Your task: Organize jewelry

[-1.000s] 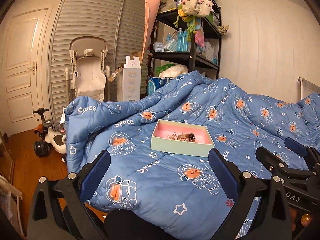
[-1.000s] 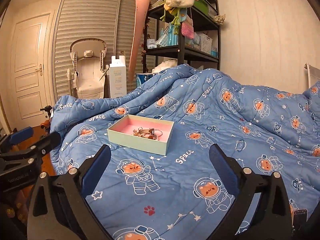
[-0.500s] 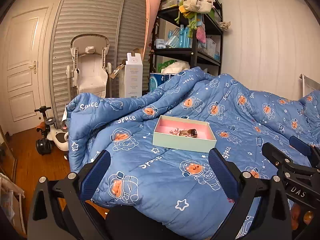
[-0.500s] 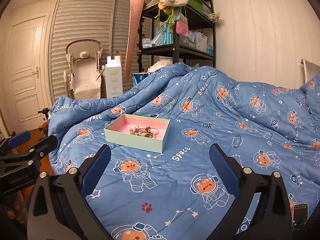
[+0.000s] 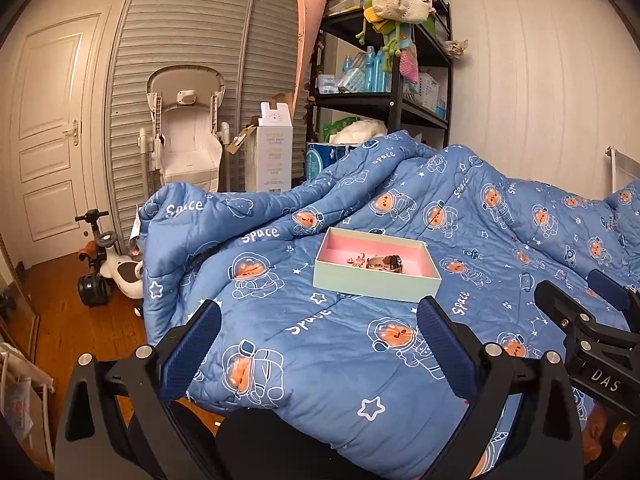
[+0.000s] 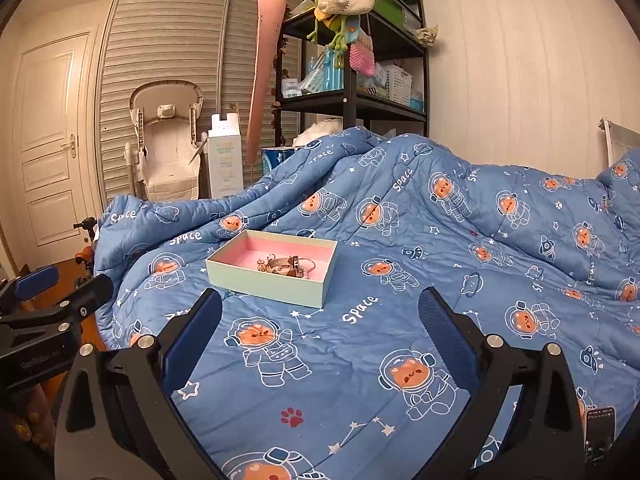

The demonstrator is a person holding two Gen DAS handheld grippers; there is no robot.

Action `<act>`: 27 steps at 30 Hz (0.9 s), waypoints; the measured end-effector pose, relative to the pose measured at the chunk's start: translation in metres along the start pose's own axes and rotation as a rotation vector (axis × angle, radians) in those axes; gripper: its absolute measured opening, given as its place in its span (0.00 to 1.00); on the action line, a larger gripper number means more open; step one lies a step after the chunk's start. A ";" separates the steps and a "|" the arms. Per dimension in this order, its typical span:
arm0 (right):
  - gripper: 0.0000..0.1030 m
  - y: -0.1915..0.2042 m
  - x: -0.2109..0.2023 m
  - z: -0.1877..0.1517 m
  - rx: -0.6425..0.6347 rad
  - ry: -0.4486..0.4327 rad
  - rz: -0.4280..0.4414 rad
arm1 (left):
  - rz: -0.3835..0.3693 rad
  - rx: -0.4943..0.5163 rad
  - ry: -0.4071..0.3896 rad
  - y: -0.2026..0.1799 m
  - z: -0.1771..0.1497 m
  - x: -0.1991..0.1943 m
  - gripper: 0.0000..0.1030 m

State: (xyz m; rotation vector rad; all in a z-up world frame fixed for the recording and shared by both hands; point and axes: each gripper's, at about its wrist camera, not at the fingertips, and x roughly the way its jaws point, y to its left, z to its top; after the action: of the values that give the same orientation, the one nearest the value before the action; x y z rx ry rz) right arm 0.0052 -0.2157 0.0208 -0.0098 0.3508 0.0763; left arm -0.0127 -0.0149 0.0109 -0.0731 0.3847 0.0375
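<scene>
- L gripper [image 5: 316, 334]: jaws spread wide, nothing held; poised over the blue quilt [image 5: 340, 360], short of the box.
- R gripper [image 6: 320, 328]: likewise wide apart and empty, held beside the L one, well clear of the box.
- Jewelry [image 6: 286, 266]: a small tangled heap of metal pieces is seen inside the open box [image 6: 264, 284] (pale green outside, pink lining), towards its right half. Single items can't be told apart at this res.; prob. a bangle and some chains.
- No jewelry noted on the quilt outside the box.
- Progress: the scene fits two stages, i.e. pieces gathered into the box as wanted, or a heap awaiting sorting. Not settled from these views.
- Surroundings: black shelf rack [image 5: 396, 100] behind the bed, white carton [image 5: 274, 152], folded high chair [image 5: 186, 128], ride-on toy [image 5: 108, 268] on the wood floor.
- Obstructions: none seen btwn grippers and box; soft, rumpled quilt gives the box an unsteady seat.
</scene>
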 end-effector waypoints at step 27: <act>0.94 -0.001 0.003 -0.002 -0.001 0.003 0.002 | -0.018 -0.002 0.028 0.001 -0.004 0.006 0.94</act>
State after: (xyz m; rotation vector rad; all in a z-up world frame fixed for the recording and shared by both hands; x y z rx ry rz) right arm 0.0069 -0.2162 0.0177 -0.0110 0.3537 0.0781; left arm -0.0088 -0.0145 0.0052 -0.0785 0.4116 0.0195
